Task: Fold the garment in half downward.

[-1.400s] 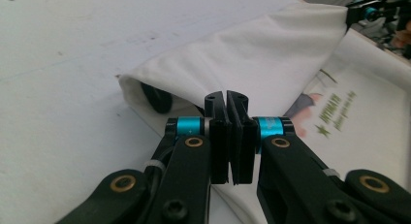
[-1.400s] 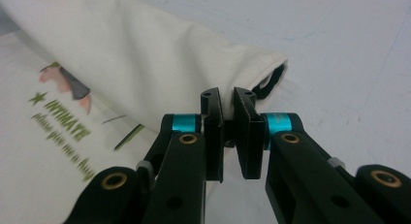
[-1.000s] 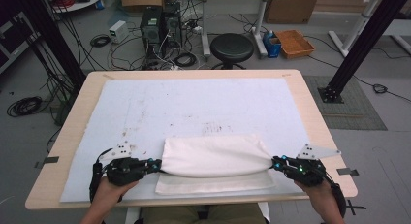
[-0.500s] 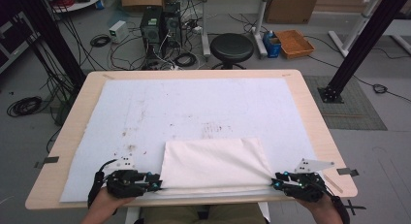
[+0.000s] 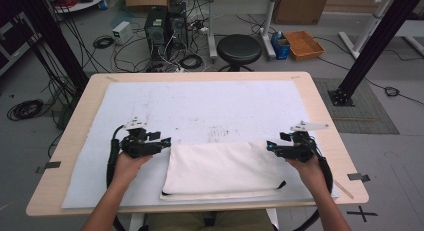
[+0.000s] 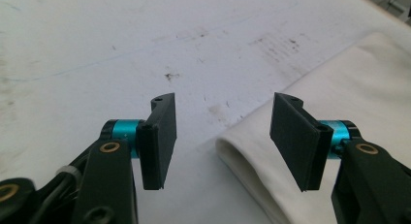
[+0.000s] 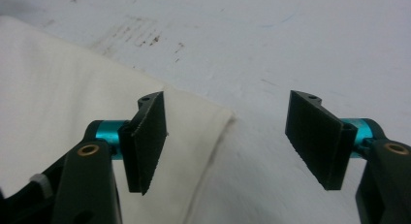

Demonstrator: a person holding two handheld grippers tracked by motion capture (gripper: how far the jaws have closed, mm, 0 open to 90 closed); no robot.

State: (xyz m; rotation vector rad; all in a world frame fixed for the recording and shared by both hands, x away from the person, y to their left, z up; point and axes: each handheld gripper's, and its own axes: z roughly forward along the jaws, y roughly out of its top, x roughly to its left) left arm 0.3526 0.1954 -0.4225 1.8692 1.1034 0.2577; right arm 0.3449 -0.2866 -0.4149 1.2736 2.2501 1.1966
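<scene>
Folded white cloth (image 5: 222,168) – flat on worktop (image 5: 75,141), near edge | left hand-held gripper (image 5: 167,141) – jaws just opening, empty, beside cloth's left corner | right hand-held gripper (image 5: 268,146) – jaws just opening, empty, at right corner

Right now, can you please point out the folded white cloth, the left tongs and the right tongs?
folded white cloth (image 5: 222,166): high view, middle of its top layer.
left tongs (image 6: 223,136): left gripper view, midway between the open tips.
right tongs (image 7: 225,136): right gripper view, midway between the open tips.
</scene>
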